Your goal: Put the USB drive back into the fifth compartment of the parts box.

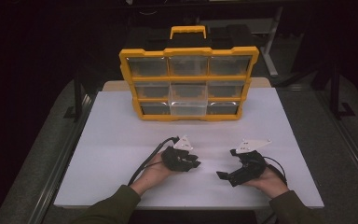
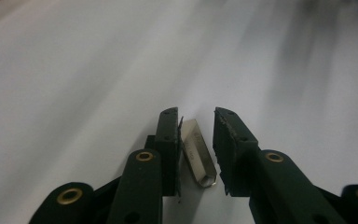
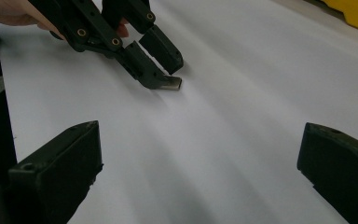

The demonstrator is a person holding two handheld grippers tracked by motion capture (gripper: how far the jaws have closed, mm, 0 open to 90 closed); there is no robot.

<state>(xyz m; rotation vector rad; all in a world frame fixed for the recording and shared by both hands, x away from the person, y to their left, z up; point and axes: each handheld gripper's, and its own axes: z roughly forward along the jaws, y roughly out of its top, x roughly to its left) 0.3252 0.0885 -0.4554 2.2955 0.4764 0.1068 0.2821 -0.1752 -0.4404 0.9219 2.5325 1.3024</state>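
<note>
The room is dim around a brightly lit white table (image 1: 121, 140); the surroundings fall to near black; soft grey shadows streak the tabletop in both gripper views; the far table blurs in the left gripper view; the high view looks grainy

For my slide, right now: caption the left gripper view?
Left gripper, jaws open around a small metal piece lying on the white table.
</note>
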